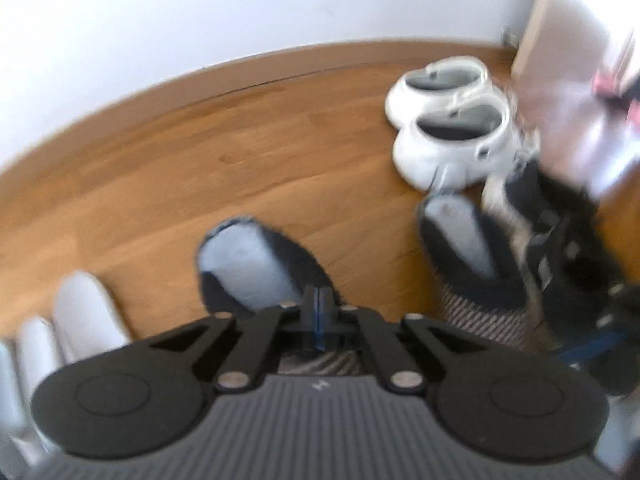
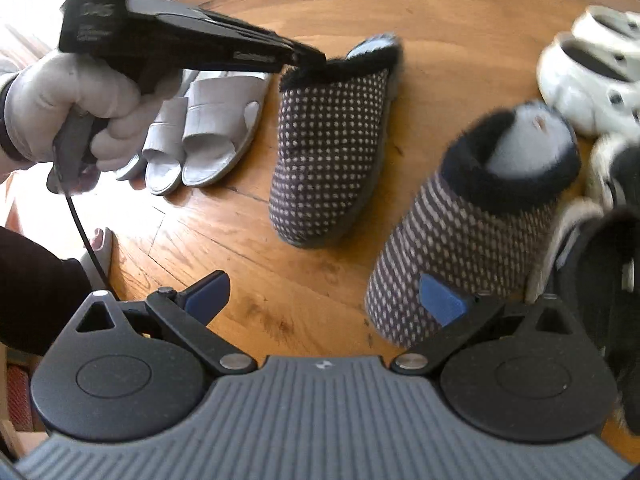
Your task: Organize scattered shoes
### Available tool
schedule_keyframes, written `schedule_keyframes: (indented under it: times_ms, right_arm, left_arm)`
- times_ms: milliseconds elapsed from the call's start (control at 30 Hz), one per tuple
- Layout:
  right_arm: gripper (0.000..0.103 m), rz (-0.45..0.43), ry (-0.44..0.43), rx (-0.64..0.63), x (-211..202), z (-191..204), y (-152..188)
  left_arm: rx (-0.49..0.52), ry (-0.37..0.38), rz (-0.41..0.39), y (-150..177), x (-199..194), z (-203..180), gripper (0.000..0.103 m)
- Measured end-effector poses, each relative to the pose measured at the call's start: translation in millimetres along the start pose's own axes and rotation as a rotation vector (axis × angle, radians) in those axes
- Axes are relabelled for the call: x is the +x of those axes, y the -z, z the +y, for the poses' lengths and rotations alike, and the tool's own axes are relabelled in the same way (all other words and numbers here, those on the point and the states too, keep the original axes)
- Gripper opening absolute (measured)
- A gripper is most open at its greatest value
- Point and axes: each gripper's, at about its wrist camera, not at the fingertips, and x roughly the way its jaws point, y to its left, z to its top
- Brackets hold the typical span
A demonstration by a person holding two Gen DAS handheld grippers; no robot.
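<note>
We find the left tongs (image 2: 316,58) pinched shut on the black fur collar of the nearer dotted grey knit slipper (image 2: 332,140), which lies on the wooden floor (image 2: 460,12) beside the pale grey strapped sandals (image 2: 212,120). The right tongs (image 2: 324,300) stand wide open and empty, one blue pad over the toe of the matching second slipper (image 2: 472,240). In our judgement the thin hold on loose fur may slip when dragged, twisting that slipper or knocking the sandals out of line.
</note>
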Motion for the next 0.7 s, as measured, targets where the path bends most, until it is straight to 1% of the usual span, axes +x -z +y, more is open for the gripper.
schedule_keyframes:
  times_ms: [67,100,133,200,267,333,400,467,500,533,567,600,667,700]
  right_arm:
    - [0.102,-0.029,0.019,-0.086,6.0,11.0,-11.2]
    - [0.102,-0.042,0.028,-0.114,11.0,14.8,-17.6]
    - [0.102,-0.053,0.034,-0.135,16.1,17.9,-23.7]
    - [0.102,-0.082,0.062,-0.150,29.4,21.0,-38.5]
    - [0.102,-0.094,0.084,-0.127,48.4,18.0,-54.6]
    - [0.102,-0.093,0.108,-0.099,70.8,13.7,-70.6]
    - [0.102,-0.072,0.130,-0.136,88.8,13.4,-78.7]
    - [0.102,-0.034,0.160,-0.191,109.1,12.9,-85.5]
    - [0.095,-0.018,0.171,-0.220,117.4,12.7,-87.5]
    - [0.083,-0.006,0.179,-0.248,124.3,12.7,-89.1]
    - [0.070,0.006,0.187,-0.276,131.2,12.7,-90.6]
    - [0.059,0.009,0.190,-0.284,132.9,12.6,-91.0]
    - [0.050,-0.011,0.219,-0.324,136.2,20.4,-96.1]
    - [0.048,-0.014,0.225,-0.330,138.4,22.5,-100.7]
  left_arm:
    - [-0.040,0.032,-0.026,-4.7,-13.3,16.6,0.020]
    - [-0.050,0.039,-0.034,-6.2,-20.9,25.2,0.033]
    - [-0.054,0.043,-0.040,-6.6,-30.1,34.5,0.040]
    - [-0.051,0.049,-0.047,-3.7,-55.2,60.1,0.040]
    - [-0.051,0.046,-0.041,5.0,-68.5,77.9,0.042]
    - [-0.065,0.031,-0.024,25.4,-88.9,102.2,0.050]
    - [-0.086,0.016,0.000,46.1,-105.9,125.3,0.051]
    - [-0.130,0.011,0.032,60.8,-109.6,138.5,0.051]
    - [-0.166,0.012,0.052,70.3,-111.0,147.2,0.051]
    - [-0.190,0.015,0.065,76.5,-111.2,152.5,0.051]
    - [-0.205,0.016,0.071,79.9,-111.1,155.0,0.051]
    - [-0.216,0.017,0.074,82.9,-111.1,156.9,0.051]
    - [-0.227,0.027,0.078,85.9,-112.8,159.8,0.051]
    - [-0.226,0.035,0.073,86.5,-114.6,160.2,0.051]
